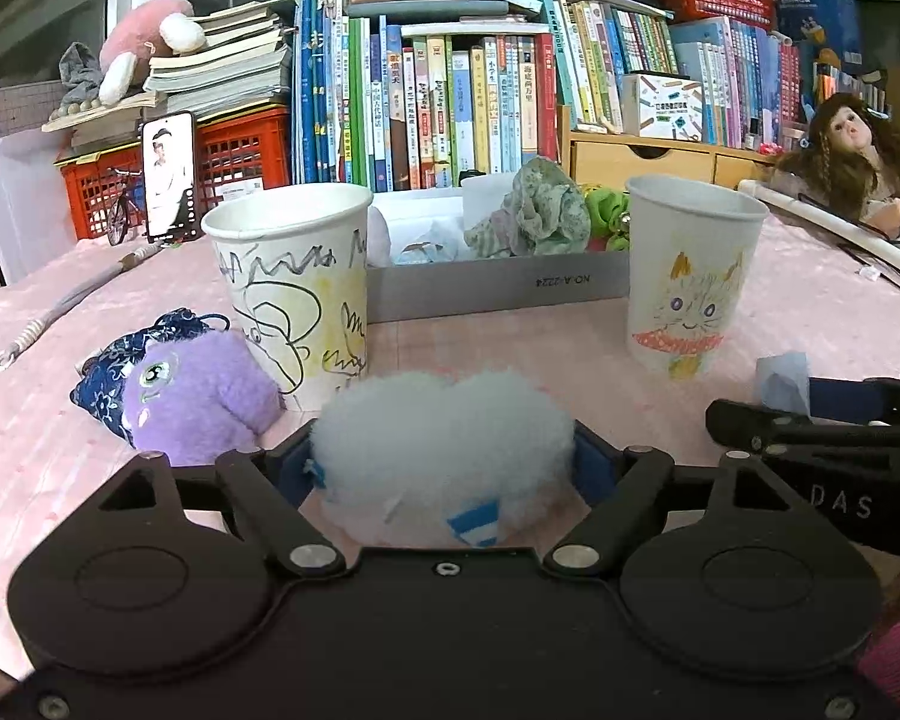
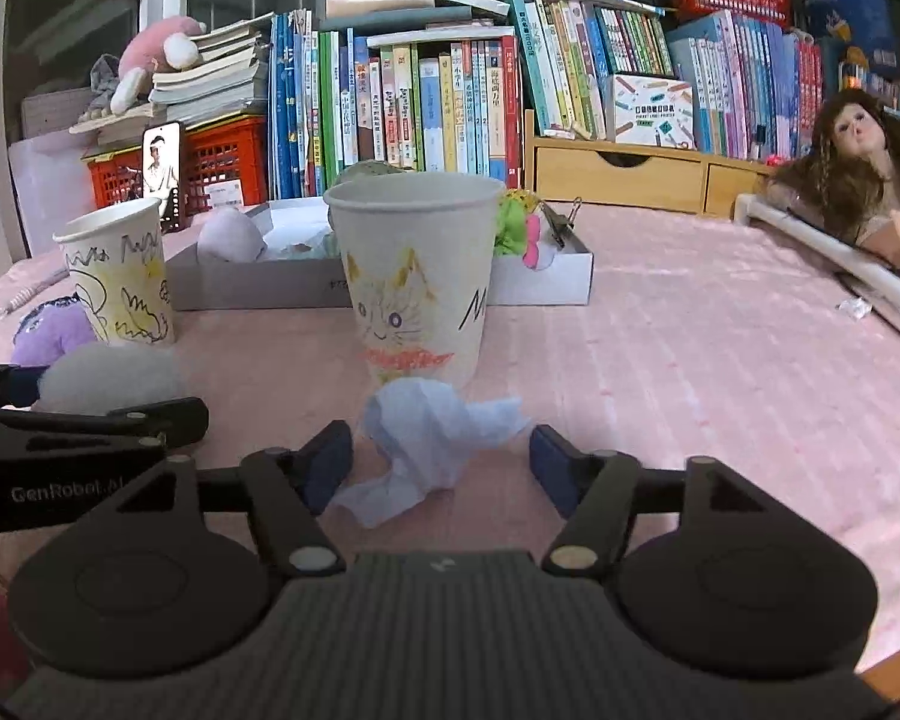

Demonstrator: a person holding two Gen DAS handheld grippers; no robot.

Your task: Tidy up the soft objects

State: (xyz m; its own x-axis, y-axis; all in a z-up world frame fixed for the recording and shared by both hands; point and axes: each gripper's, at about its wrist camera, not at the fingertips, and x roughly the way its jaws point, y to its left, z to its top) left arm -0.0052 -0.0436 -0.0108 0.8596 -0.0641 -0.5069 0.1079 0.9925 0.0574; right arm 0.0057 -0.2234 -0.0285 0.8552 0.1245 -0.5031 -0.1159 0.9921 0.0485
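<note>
Your left gripper (image 1: 444, 468) has its blue pads pressed against both flanks of a white fluffy plush ball (image 1: 444, 444), so it is clamped on it, low over the pink tablecloth (image 2: 720, 360). Your right gripper (image 2: 441, 462) stands apart: a crumpled pale blue tissue (image 2: 426, 438) lies between its fingers, and from the right wrist view the pads (image 2: 549, 465) do not touch it.

Judging by how things lie, the sorting is only partly done. The grey shallow box (image 1: 498, 288) behind the cups already holds a green floral cloth (image 1: 537, 216), something bright green and a few pale items. Left out on the table are the plush ball, the tissue and a purple plush toy (image 1: 198, 396) with a navy patterned cap, which sits just beside the scribbled paper cup (image 1: 297, 276). Neither that cup nor the cat-drawing paper cup (image 2: 417, 276) shows anything poking above its rim; their insides are hidden from both views, so you cannot tell whether they are filled.

Readable writing: the box front carries "NO:A-2224", printed upside down. The right gripper's arm shows "DAS" in the left wrist view, and the left gripper's arm reads "GenRobot.AI" in the right wrist view. The cat cup bears a black hand-drawn "M". The book spines are too small to read.
</note>
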